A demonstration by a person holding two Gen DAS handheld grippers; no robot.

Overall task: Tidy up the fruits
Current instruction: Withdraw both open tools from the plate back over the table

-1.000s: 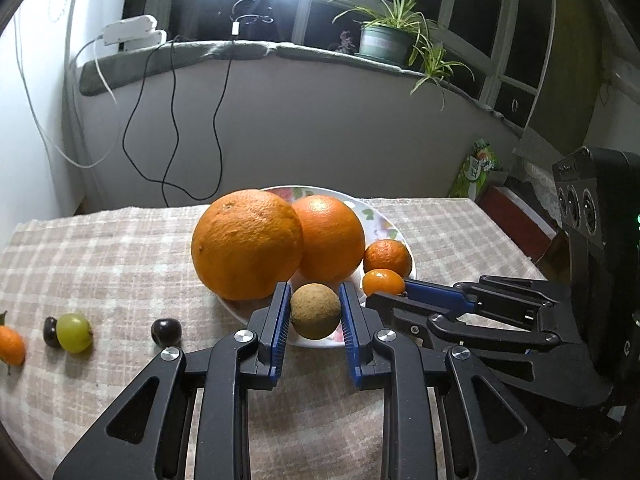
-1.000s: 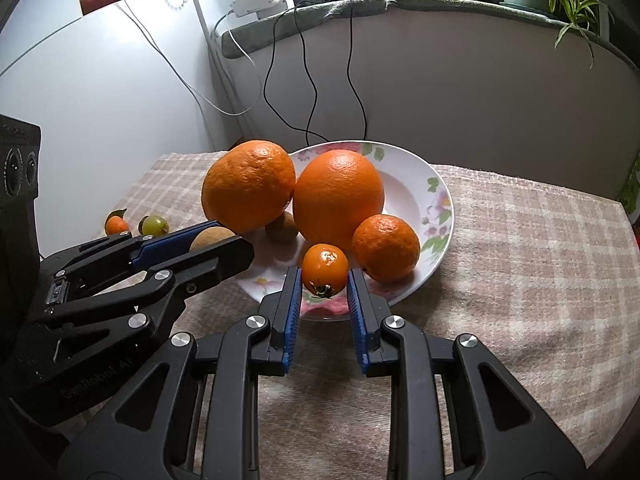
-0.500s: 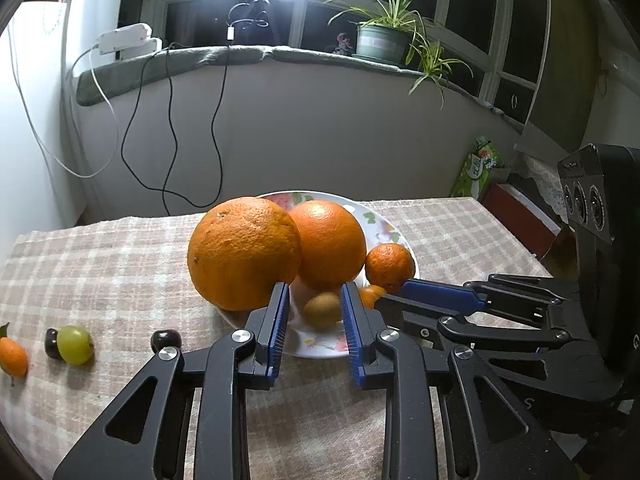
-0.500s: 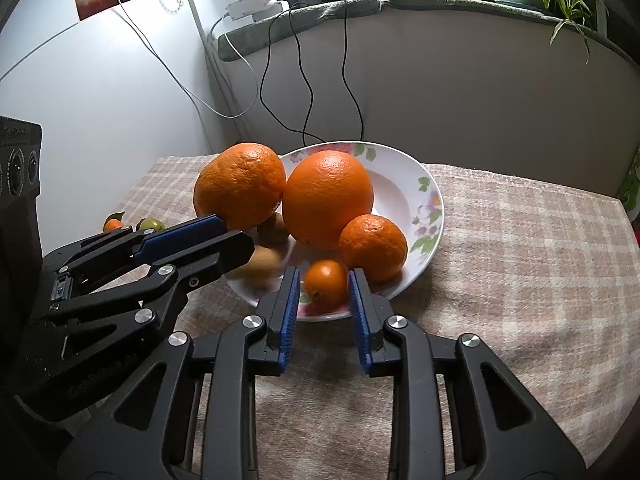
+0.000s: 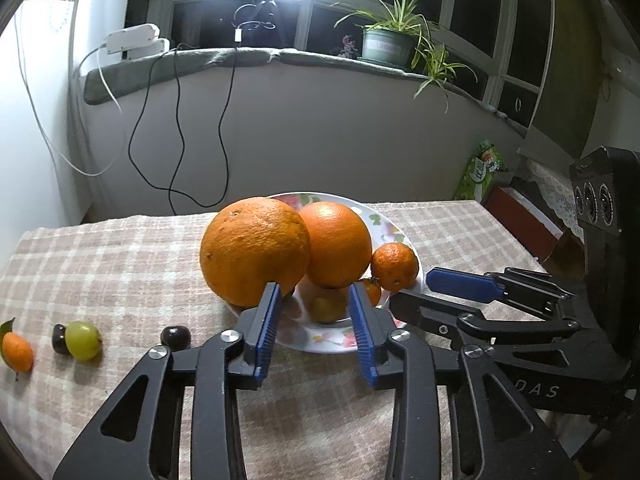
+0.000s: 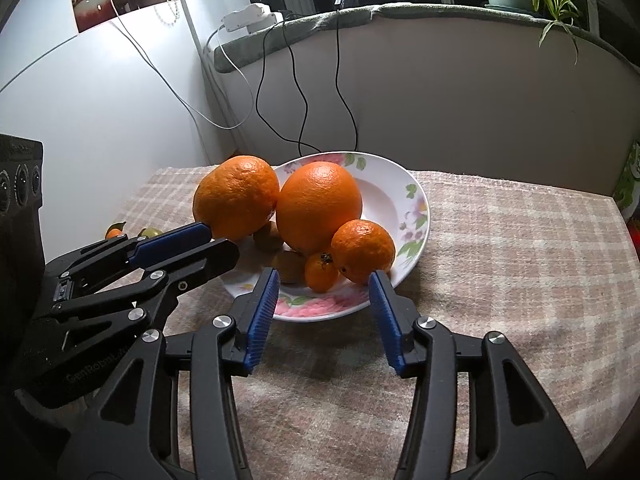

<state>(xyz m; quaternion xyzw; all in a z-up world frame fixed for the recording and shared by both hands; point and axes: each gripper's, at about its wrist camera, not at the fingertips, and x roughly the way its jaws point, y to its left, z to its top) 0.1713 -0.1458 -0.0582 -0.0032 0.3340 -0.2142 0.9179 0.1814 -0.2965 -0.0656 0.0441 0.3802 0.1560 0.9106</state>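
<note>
A flowered white plate (image 5: 320, 342) (image 6: 416, 204) holds two big oranges (image 5: 256, 250) (image 6: 318, 206), a mandarin (image 5: 394, 266) (image 6: 362, 250), a small orange tomato (image 6: 320, 272) and a brown kiwi (image 5: 328, 308) (image 6: 290, 266). My left gripper (image 5: 316, 300) is open and empty at the plate's near rim, the kiwi lying beyond its fingers. My right gripper (image 6: 324, 282) is open and empty, just short of the tomato and mandarin. On the cloth to the left lie a dark cherry (image 5: 175, 336), a green grape (image 5: 82, 340), another dark fruit (image 5: 59, 338) and a small orange fruit (image 5: 17, 352).
The table has a checked cloth (image 6: 500, 260). A white wall stands at the left and a curved low wall with hanging cables (image 5: 180, 140) behind. A green packet (image 5: 478, 172) and a red box (image 5: 520, 216) sit past the table's right edge.
Both grippers have opened and drawn back. The left let go of the kiwi and the right let go of the tomato; both fruits now lie on the plate.
</note>
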